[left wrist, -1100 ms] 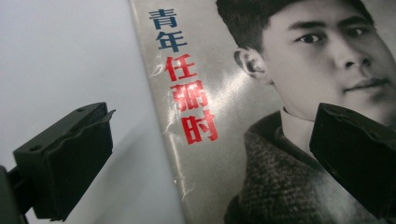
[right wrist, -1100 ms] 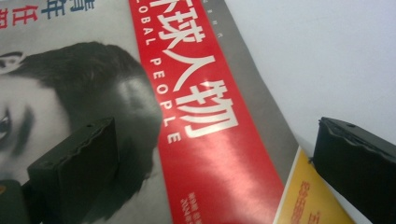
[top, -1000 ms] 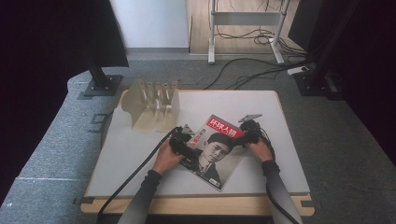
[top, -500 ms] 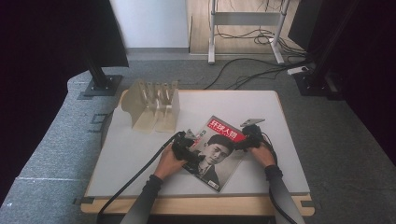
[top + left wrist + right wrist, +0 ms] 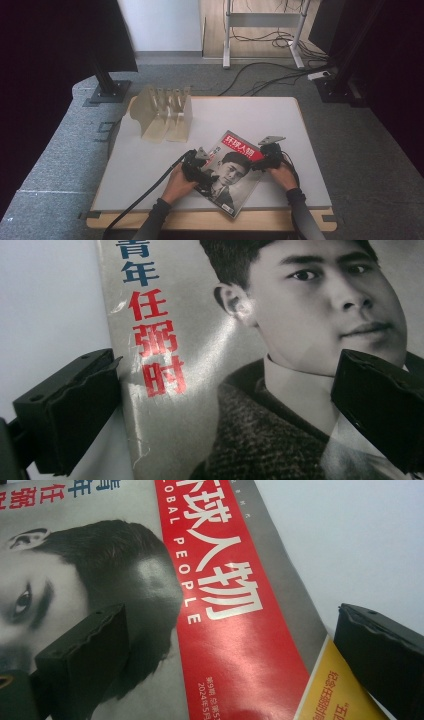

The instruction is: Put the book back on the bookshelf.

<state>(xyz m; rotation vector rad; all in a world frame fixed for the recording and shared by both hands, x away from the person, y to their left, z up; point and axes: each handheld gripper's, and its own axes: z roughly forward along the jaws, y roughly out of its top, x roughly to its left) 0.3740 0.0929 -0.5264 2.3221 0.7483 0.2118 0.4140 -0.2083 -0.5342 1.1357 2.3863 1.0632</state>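
A magazine (image 5: 231, 172) with a red title band and a man's portrait lies askew on the white table (image 5: 260, 115), near the front edge. My left gripper (image 5: 204, 165) hovers at its left edge, open; in the left gripper view its jaws straddle the cover (image 5: 240, 390), one over bare table, the other over the portrait. My right gripper (image 5: 260, 161) is at the magazine's top right corner, open; in the right gripper view its jaws flank the red band (image 5: 225, 610), close above the cover. Nothing is gripped.
A beige slotted rack (image 5: 162, 112) stands at the table's back left. Cables trail from both grippers off the front edge. Stand bases and floor cables (image 5: 260, 80) lie beyond the table.
The magazine has shifted slightly toward the front edge. Both hands and their grippers have moved a little nearer with it.
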